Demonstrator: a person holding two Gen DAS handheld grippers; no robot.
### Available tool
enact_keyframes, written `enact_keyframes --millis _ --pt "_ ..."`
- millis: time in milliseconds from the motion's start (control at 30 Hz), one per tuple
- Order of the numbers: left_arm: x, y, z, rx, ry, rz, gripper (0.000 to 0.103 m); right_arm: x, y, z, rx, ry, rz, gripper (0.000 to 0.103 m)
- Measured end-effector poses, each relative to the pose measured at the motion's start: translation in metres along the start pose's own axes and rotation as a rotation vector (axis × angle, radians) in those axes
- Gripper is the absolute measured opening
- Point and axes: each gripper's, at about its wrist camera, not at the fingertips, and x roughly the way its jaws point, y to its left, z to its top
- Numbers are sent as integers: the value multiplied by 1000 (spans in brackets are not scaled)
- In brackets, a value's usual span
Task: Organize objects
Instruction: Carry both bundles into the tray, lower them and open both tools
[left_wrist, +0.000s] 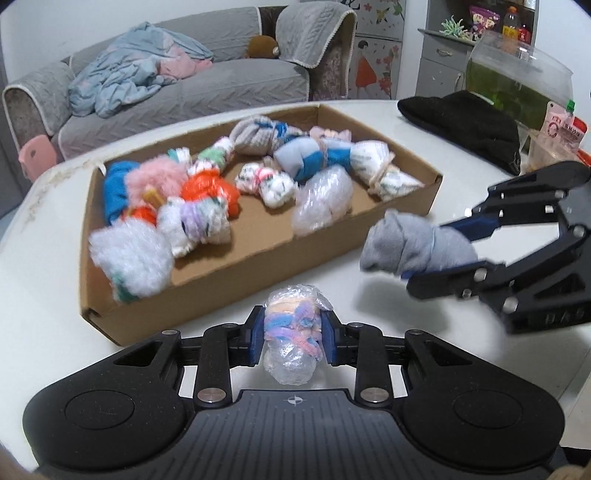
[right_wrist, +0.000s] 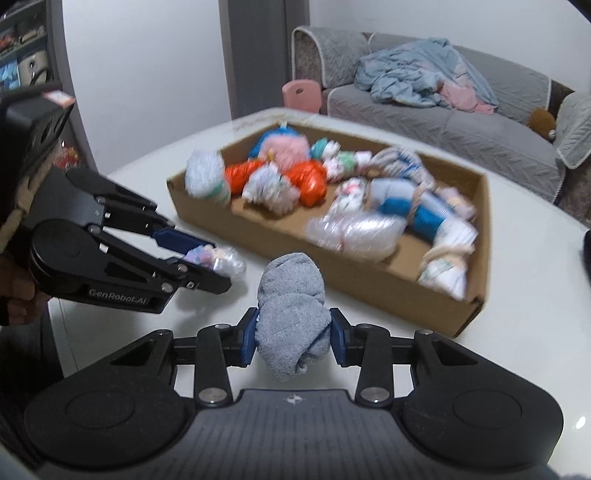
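A shallow cardboard box (left_wrist: 236, 280) (right_wrist: 369, 280) on the white table holds several rolled sock and cloth bundles, some in clear plastic. My left gripper (left_wrist: 293, 338) (right_wrist: 207, 264) is shut on a plastic-wrapped pastel bundle (left_wrist: 293, 332) (right_wrist: 221, 260), just in front of the box's near wall. My right gripper (right_wrist: 293, 334) (left_wrist: 439, 254) is shut on a rolled grey sock (right_wrist: 291, 314) (left_wrist: 410, 245), held above the table to the right of the box's corner.
A black cloth (left_wrist: 469, 125) lies on the table at the far right beside a glass fish tank (left_wrist: 517, 77) and snack packets. A grey sofa (left_wrist: 184, 85) with a blue blanket stands behind the table. A pink stool (right_wrist: 301, 94) stands by the table's far edge.
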Motion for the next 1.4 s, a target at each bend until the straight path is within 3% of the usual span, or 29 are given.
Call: enact_keyframes --millis 367,667,1100,1400 --pt "-38 22 63 19 -90 48 37 -24 -10 69 -19 -100 -20 36" --pt "-63 57 109 22 -162 133 38 3 -18 115 24 -112 23 36" --pt "-48 75 92 -17 -117 111 38 76 -22 97 116 15 105 36" --pt "-30 62 84 0 -85 77 38 84 -25 76 122 69 50 36"
